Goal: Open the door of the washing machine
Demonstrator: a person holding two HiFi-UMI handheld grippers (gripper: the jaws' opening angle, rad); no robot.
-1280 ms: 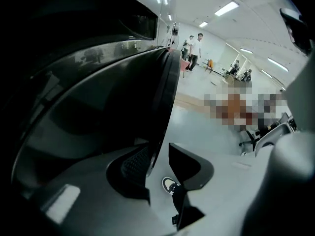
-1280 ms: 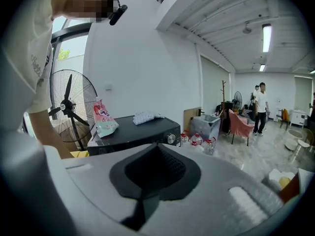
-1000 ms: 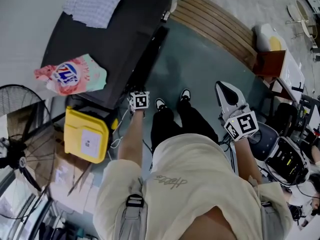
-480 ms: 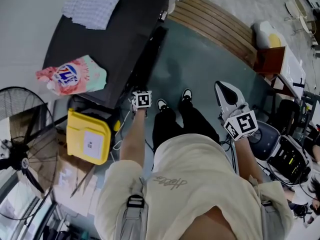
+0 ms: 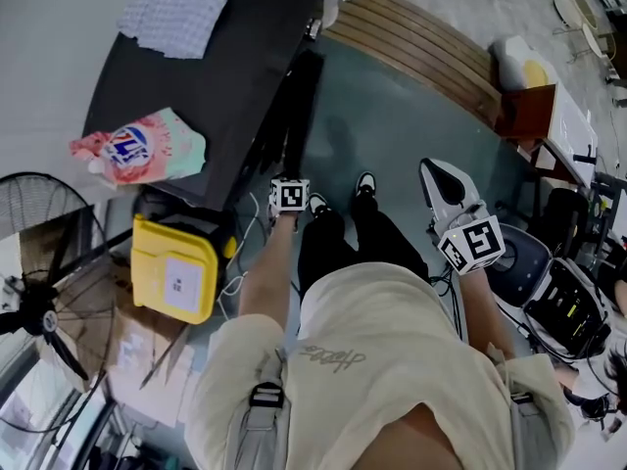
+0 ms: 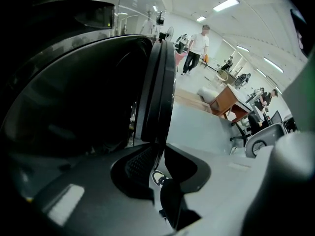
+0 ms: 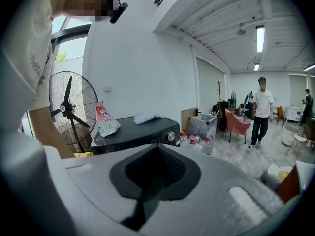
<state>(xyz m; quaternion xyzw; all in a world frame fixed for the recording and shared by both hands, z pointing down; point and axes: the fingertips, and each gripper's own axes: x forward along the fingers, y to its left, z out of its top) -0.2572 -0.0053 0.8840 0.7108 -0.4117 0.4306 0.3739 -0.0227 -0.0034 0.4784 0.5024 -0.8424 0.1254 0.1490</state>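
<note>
Black washing machine (image 5: 216, 76) stood upper left in the head view, its door (image 5: 299, 106) ajar and the left gripper (image 5: 286, 188) at the door's edge. Left gripper view showed narrow jaws clamping the door's rim. Right gripper view showed the right gripper (image 7: 156, 149) pinched together, empty.

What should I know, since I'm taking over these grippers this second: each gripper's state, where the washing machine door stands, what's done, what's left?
Left gripper: it appears closed on the lower rim of the door.
Right gripper: shut and empty, held off to the side, clear of the washing machine.
Door: unlatched and swung partly out from the machine's front; the dark drum opening shows.
Done: door started open.
Left: swing it wider, then release.
</note>
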